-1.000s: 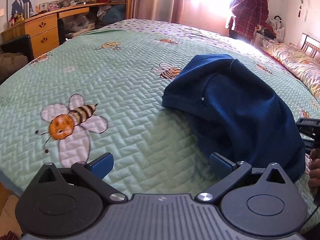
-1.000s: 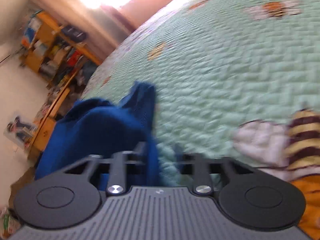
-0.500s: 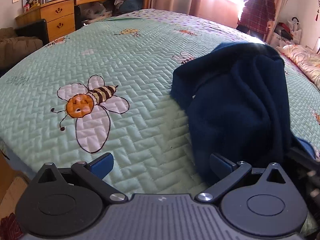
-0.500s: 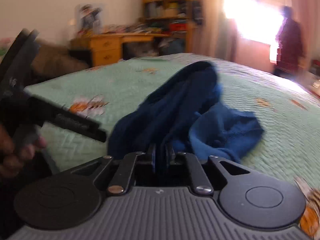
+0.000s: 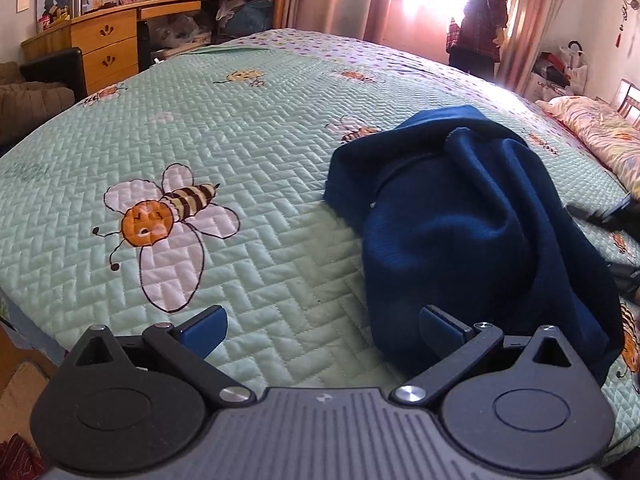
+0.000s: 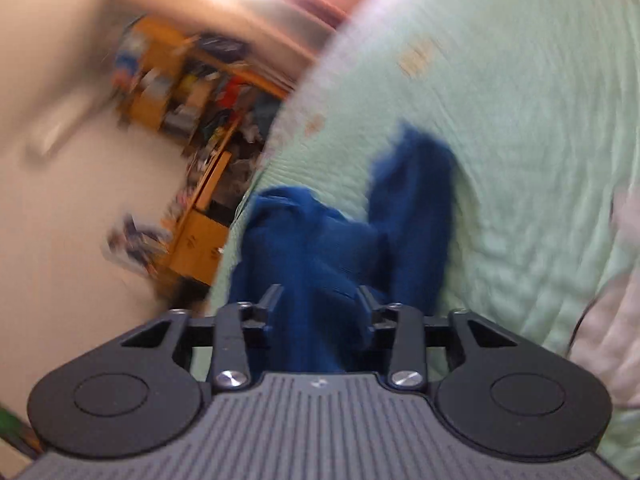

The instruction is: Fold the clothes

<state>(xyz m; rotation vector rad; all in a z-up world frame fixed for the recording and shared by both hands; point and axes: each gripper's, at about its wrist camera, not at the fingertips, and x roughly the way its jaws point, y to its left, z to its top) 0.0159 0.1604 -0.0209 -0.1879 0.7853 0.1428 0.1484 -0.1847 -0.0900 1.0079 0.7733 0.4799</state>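
Observation:
A dark blue garment (image 5: 472, 224) lies crumpled on the green bee-print quilt (image 5: 248, 152), right of centre in the left wrist view. My left gripper (image 5: 320, 326) is open and empty above the quilt, its right finger close to the garment's near edge. In the blurred right wrist view the garment (image 6: 332, 248) lies between the parted fingers of my right gripper (image 6: 318, 300), which is open. The right gripper's dark parts show at the right edge of the left wrist view (image 5: 616, 216).
A wooden desk with drawers (image 5: 108, 44) and cluttered shelves stand beyond the bed's far left. A person in a plaid shirt (image 5: 480, 20) stands at the bright window. A floral pillow (image 5: 600, 136) lies at the right. The bed's near edge is at lower left.
The right gripper was shut on the blue garment half a second ago and now its fingers are apart; the garment has dropped back onto the quilt. The left gripper shifted only slightly.

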